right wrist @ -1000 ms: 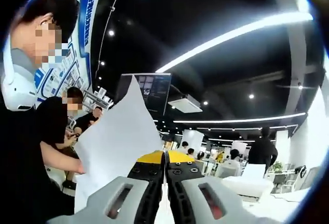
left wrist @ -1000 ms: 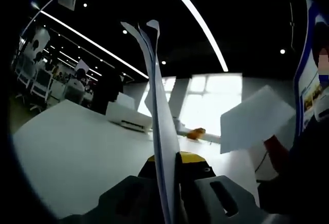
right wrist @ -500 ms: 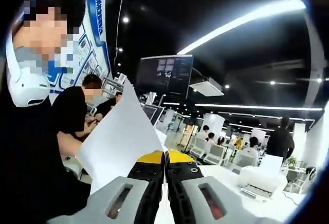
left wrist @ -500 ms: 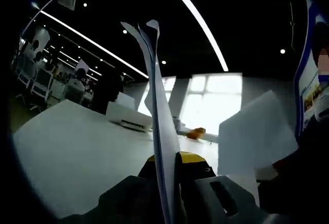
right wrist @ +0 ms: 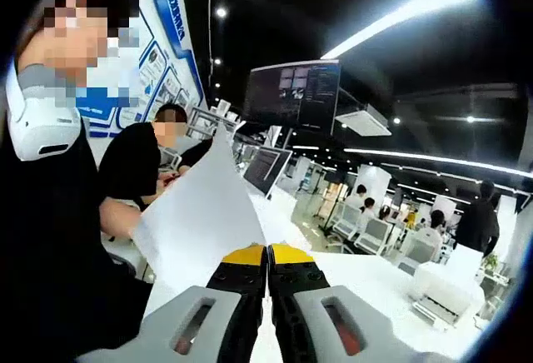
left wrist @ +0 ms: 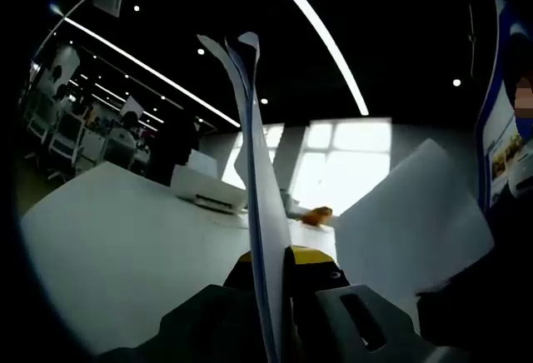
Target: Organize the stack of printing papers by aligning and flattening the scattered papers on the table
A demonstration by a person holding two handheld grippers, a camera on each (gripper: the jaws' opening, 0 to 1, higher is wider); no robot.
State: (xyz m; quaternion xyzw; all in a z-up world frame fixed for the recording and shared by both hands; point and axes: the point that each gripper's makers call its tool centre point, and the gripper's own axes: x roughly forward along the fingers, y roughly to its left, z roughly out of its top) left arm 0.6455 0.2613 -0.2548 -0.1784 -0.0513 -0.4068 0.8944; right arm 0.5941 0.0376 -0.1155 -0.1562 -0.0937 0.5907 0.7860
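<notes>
My left gripper (left wrist: 268,256) clamped on sheaf (left wrist: 254,171), sheets edge-on, long axis straight up from jaws, tips splayed. My right gripper (right wrist: 267,255) pinched shut on single sheet (right wrist: 200,221), which fans up and left of jaws. In left gripper view same sheet (left wrist: 412,226) hangs just right of sheaf, near, apart. Table (left wrist: 108,238) below. Next, I judge: bring sheet flat against sheaf.

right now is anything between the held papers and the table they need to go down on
Nothing visible. The left gripper pinches upright sheets over a bare white table; the printer sits far back. The right gripper holds another sheet.
</notes>
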